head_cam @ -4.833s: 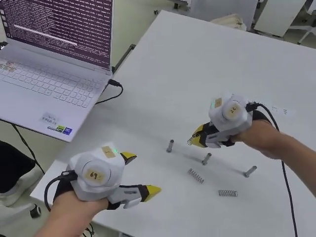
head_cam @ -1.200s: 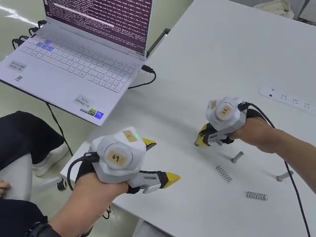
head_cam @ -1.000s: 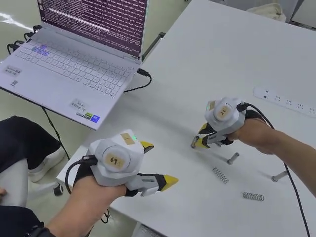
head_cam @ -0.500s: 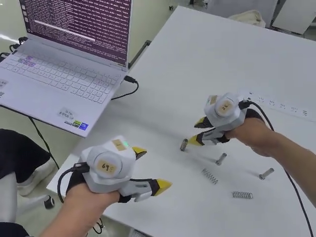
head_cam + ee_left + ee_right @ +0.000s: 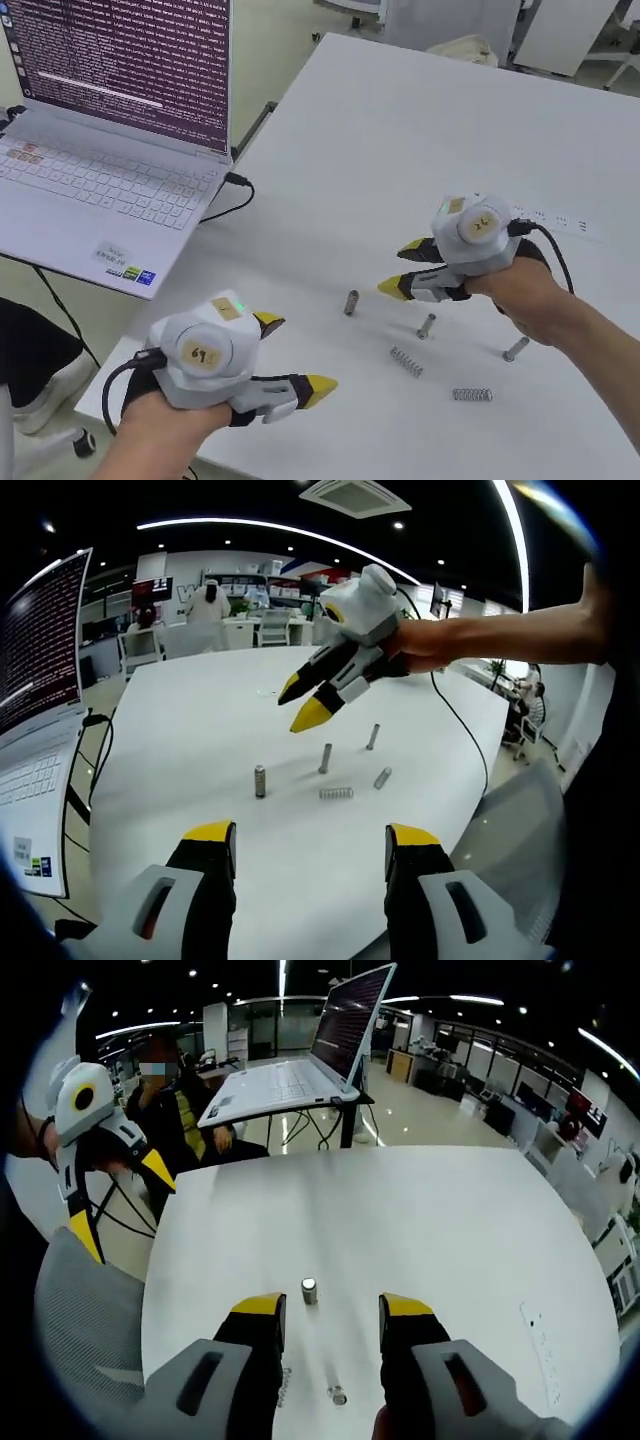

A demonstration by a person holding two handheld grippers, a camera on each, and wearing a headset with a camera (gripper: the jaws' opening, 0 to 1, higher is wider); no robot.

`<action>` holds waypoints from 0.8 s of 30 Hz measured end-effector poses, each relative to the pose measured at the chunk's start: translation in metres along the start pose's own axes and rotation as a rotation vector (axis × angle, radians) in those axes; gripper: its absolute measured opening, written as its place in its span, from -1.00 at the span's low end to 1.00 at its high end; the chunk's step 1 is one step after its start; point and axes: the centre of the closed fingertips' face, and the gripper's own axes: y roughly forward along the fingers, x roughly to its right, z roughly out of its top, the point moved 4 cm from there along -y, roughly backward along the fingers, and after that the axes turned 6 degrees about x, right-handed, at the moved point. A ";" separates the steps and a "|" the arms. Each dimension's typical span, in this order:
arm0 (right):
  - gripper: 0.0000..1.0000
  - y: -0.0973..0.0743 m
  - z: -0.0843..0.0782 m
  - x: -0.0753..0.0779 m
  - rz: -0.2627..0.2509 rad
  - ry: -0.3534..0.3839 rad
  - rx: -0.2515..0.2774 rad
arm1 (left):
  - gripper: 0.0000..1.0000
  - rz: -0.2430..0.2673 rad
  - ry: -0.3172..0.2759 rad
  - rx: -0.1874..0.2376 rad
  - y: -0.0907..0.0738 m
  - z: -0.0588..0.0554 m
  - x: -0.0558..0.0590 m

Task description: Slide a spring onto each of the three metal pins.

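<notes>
My right fingers point(image 5: 393, 288) are apart and empty. Just ahead of them a pin point(image 5: 352, 294) stands wearing a spring point(image 5: 351, 306). A bare pin point(image 5: 426, 326) and a loose spring point(image 5: 406, 361) lie behind their tips on the desk point(image 5: 400, 150). My left fingers point(image 5: 315, 387) are apart too, well off.

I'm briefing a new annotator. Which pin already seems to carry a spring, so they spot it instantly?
On the white table, right of the laptop, three pins stand in a row. It is the first pin, at the laptop end, off the right gripper's tips. It looks thicker and ribbed, unlike the slim middle pin and end pin.
</notes>
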 end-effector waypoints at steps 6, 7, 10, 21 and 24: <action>-0.22 -0.026 -0.011 0.001 -0.047 0.026 0.017 | 0.11 -0.014 0.016 -0.002 0.005 0.005 0.005; -0.21 -0.030 -0.013 0.002 -0.054 0.033 0.020 | 0.11 -0.015 0.018 -0.003 0.005 0.005 0.006; -0.20 -0.045 -0.017 0.005 -0.091 0.053 0.041 | 0.11 -0.025 0.025 -0.006 0.008 0.007 0.009; -0.15 -0.092 -0.037 0.007 -0.186 0.117 0.098 | 0.11 -0.061 0.055 -0.015 0.023 0.016 0.019; -0.15 -0.106 -0.044 0.007 -0.214 0.140 0.117 | 0.12 -0.073 0.067 -0.017 0.027 0.019 0.021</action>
